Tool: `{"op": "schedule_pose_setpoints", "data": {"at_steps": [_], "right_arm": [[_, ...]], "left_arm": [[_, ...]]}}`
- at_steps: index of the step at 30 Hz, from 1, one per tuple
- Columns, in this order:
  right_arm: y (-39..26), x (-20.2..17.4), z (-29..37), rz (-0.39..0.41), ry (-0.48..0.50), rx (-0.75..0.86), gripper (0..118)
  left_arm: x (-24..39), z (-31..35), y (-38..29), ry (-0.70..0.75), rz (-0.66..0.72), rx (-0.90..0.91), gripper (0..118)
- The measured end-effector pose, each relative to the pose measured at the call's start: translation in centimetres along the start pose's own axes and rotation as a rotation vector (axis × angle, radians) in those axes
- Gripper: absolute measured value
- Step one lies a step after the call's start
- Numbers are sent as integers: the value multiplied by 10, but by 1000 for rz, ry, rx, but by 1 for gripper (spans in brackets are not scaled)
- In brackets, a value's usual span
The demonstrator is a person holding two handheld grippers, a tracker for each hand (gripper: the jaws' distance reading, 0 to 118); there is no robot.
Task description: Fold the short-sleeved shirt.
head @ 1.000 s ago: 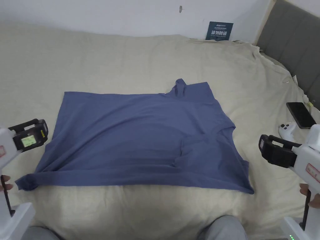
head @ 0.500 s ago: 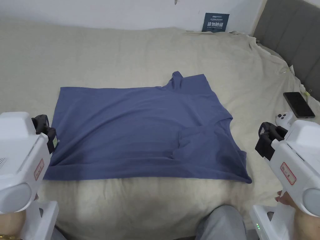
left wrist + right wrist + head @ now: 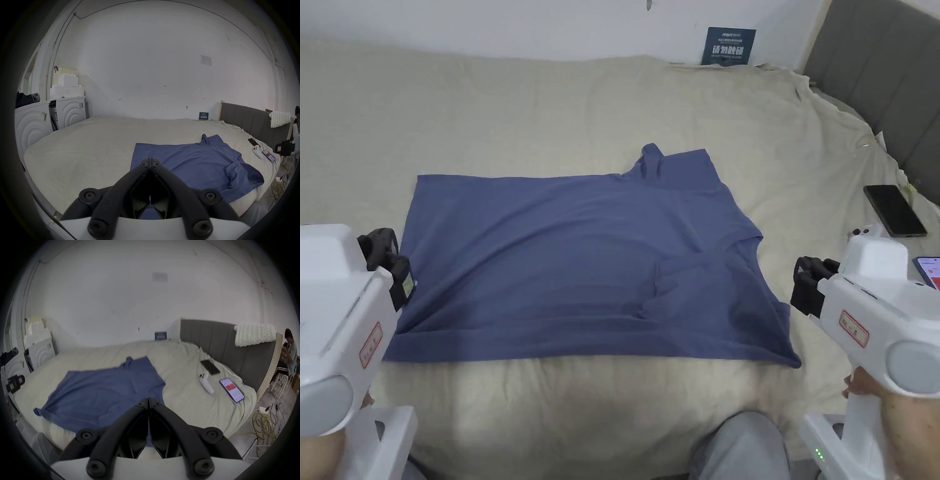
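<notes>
Clearly, both my left gripper and right gripper were closed, empty, flanking the shirt lying nine-to-three between them.

We see the shirt as soft matt blue cloth, lightly creased; bed sheet matt beige cloth, wrinkled; both tools, left tool and right tool, glossy white plastic bodies, matt black jaws; phone glossy black.

Bed under a beige cover, blue shirt spread flat near its front edge, dark phone, white controller and lit phone by the right edge
</notes>
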State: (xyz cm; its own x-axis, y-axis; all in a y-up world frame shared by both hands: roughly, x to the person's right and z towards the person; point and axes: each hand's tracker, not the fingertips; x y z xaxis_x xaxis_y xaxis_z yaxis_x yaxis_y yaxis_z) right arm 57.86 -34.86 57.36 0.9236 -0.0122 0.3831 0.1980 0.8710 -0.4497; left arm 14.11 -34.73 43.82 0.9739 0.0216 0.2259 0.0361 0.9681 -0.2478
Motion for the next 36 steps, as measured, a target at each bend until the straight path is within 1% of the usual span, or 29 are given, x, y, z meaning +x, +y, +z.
{"op": "schedule_pose_setpoints", "data": {"at_steps": [1, 2, 3, 4, 6, 7, 9, 11, 14, 16, 17, 20, 21, 22, 23, 24, 25, 26, 28, 29, 30, 31, 32, 33, 34, 35, 36], "right_arm": [[0, 0, -6, 5, 2, -41, 0], [0, 2, -14, 22, 4, -125, 1], [-2, 5, -22, 17, 11, -179, 7], [-5, 8, -28, 8, 21, -199, 28], [-11, 10, -37, 28, 40, -304, 86], [-16, 12, -41, 27, 44, -324, 94], [-24, 15, -47, 13, 62, -389, 94], [-34, 18, -54, -1, 42, -425, 94], [-46, 21, -63, 33, -6, -463, 94], [-52, 21, -66, 43, -9, -467, 93], [-54, 21, -67, 41, -3, -468, 90], [-57, 18, -70, 24, 2, -443, 56], [-58, 20, -70, 28, 1, -440, 50], [-60, 20, -71, 40, 0, -439, 50], [-62, 18, -74, 65, -8, -456, 35], [-63, 17, -76, 78, -6, -470, 16], [-65, 19, -77, 74, -7, -468, 5], [-66, 20, -76, 64, -8, -465, 4], [-63, 21, -75, 18, -3, -461, 3], [-62, 23, -73, 10, -4, -453, 2], [-60, 24, -69, 7, -4, -440, 2], [-57, 24, -66, -3, -6, -426, 2], [-53, 24, -63, -18, 7, -417, 2], [-49, 26, -60, -31, 24, -403, 2], [-44, 25, -56, -34, 30, -396, 2], [-42, 25, -54, -35, 33, -385, 2], [-37, 24, -51, -32, 37, -370, 2]], "left_arm": [[0, 1, 0, -3, 5, 1, 0], [2, 3, 2, -5, 9, 3, 0], [3, 4, 3, -6, 9, 1, 0], [4, 5, 3, -5, 4, 1, 0], [4, 4, 3, -6, -4, -5, 0], [5, 4, 4, -7, -6, -13, 0], [6, 5, 2, -7, -7, -23, 0], [5, 4, 2, -9, -4, -31, 0], [5, 4, 1, -13, 1, -39, 0], [5, 3, -1, -14, -2, -44, 0], [5, 3, -1, -14, -3, -49, 0], [8, 4, -2, -17, 0, -64, 0], [9, 5, -4, -19, 1, -66, 0], [9, 4, -5, -19, 3, -72, 0], [10, 4, -6, -21, 2, -76, 0], [10, 4, -7, -21, 2, -82, 0], [11, 4, -7, -19, 0, -87, 0], [10, 3, -7, -20, 0, -91, 0], [8, 1, -7, -18, 14, -107, 0], [5, -1, -6, -16, 35, -124, 3], [1, -5, -5, -23, 65, -156, 15], [-4, -10, -3, -22, 95, -191, 31], [-9, -13, -1, -23, 120, -210, 55], [-15, -16, 1, -22, 146, -230, 88], [-18, -19, 4, -1, 172, -232, 107], [-20, -20, 6, 34, 181, -224, 116], [-23, -20, 7, 63, 177, -205, 118]]}}
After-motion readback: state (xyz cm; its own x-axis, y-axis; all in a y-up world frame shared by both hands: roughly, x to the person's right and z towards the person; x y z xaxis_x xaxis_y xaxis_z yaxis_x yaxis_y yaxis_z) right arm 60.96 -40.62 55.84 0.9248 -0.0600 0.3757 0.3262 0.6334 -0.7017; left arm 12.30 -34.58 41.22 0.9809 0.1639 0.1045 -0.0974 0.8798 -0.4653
